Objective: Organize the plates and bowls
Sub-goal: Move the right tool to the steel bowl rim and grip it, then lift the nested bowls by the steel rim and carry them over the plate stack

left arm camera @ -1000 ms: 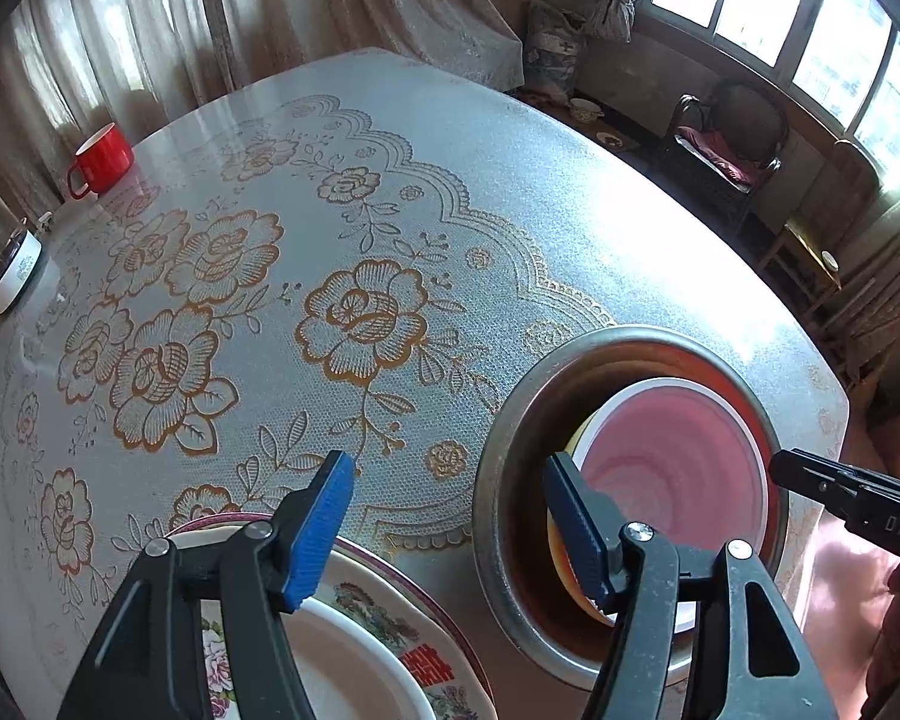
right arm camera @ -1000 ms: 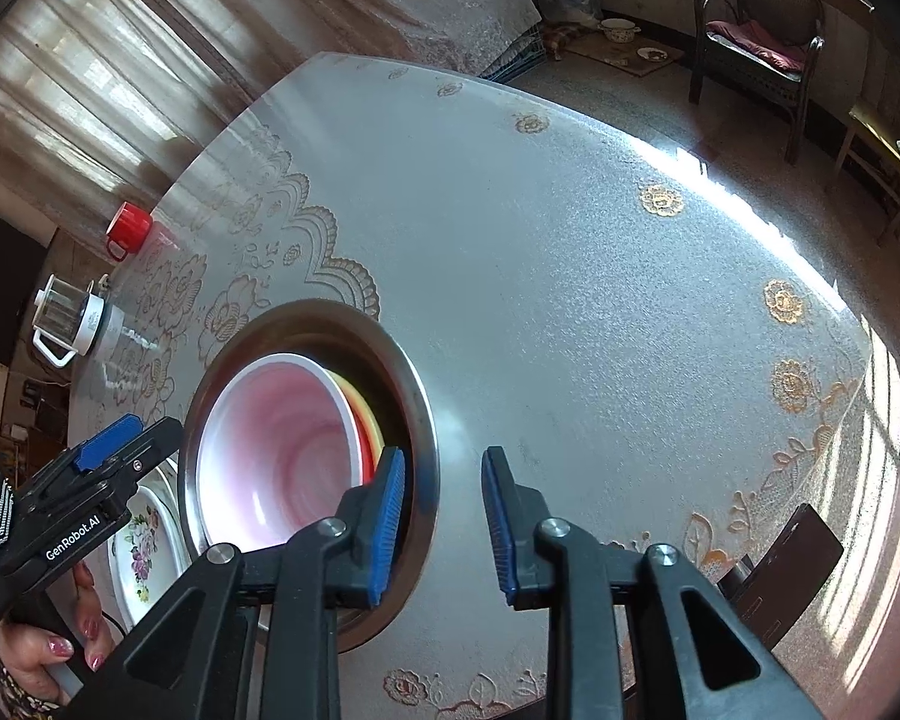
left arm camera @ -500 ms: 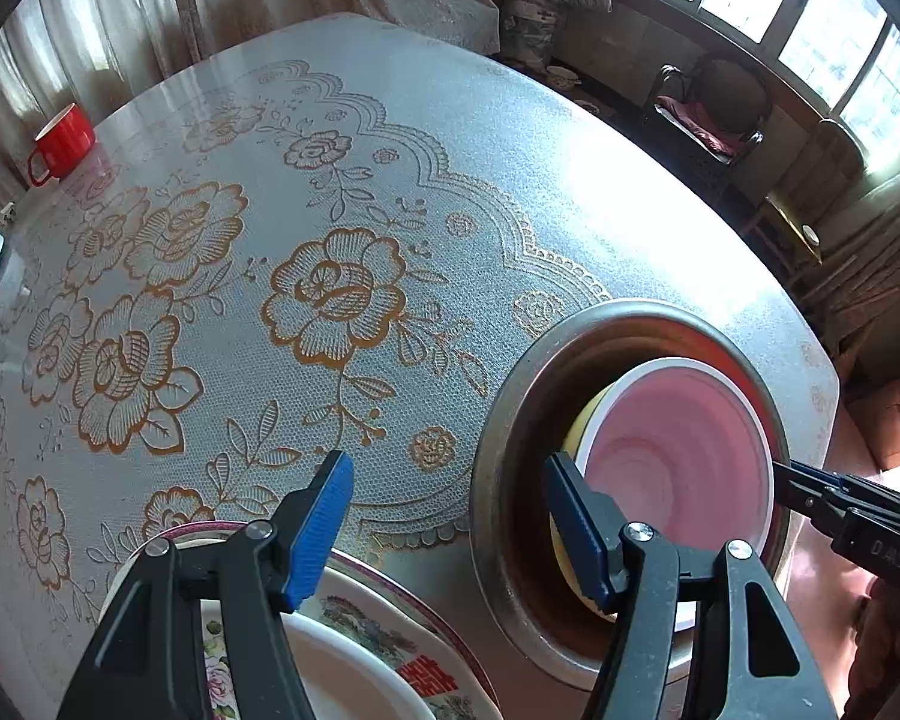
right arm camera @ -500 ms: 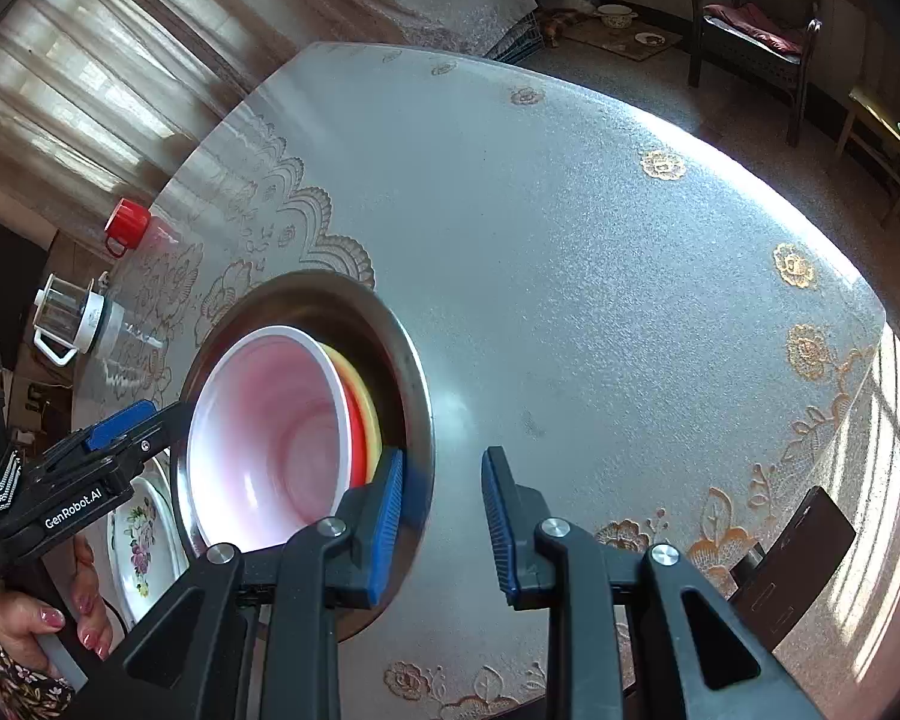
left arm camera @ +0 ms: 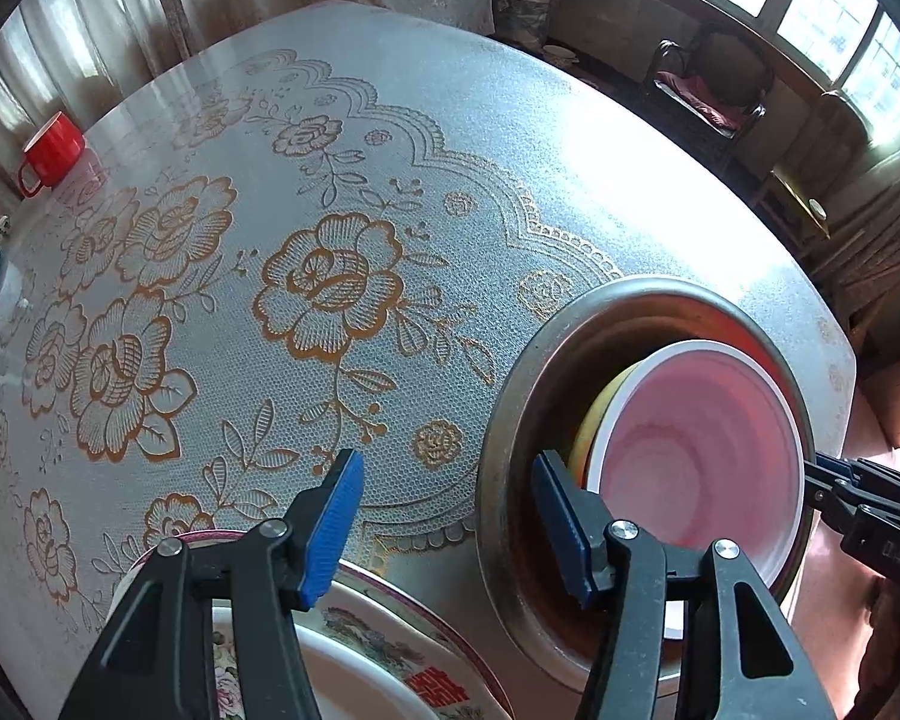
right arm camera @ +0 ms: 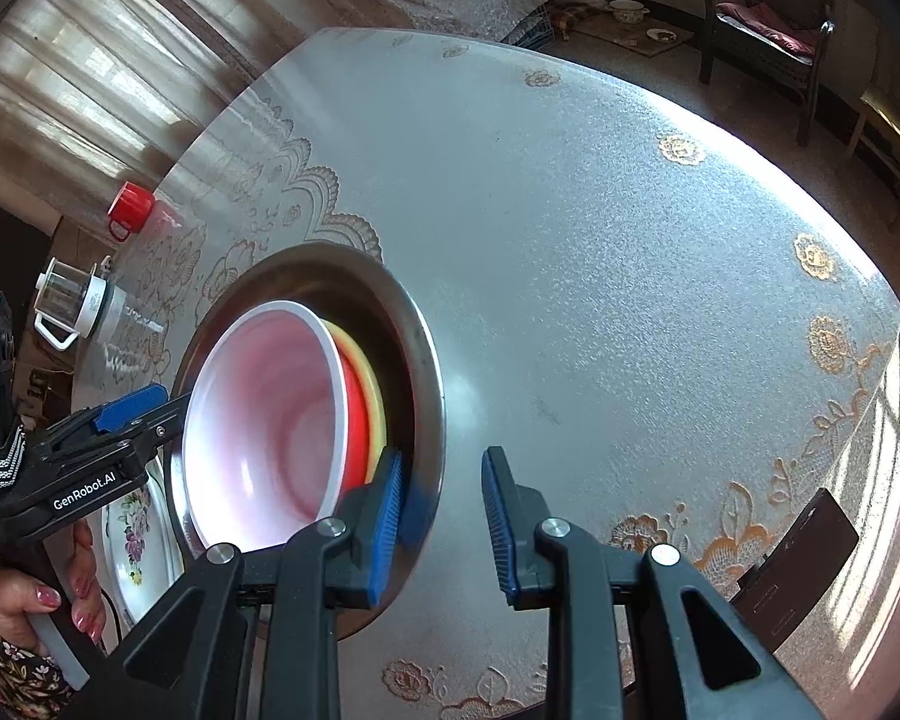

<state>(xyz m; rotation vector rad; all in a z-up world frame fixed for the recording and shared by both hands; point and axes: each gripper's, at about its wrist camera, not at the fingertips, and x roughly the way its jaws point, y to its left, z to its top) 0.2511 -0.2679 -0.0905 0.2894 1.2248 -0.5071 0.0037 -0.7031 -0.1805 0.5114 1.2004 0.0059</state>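
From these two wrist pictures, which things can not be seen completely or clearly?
- Yellow bowl and red bowl: right wrist view, only rim slivers; the pink bowl nested on top hides the rest.
- Floral plate: left wrist view, cut by the bottom edge and covered by the left gripper.
- Metal basin: its bottom is hidden by the bowls.
- Right gripper: left wrist view, only its tips show at the right edge.

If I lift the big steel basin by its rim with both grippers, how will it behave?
The large steel basin looks rigid, so it should not flex. Its polished rim looks slick and may slip between the pads. The stack nested inside it, a pink-lined white bowl topmost, sits off-centre, so it will probably feel heavier on one side and shift if the basin tilts.
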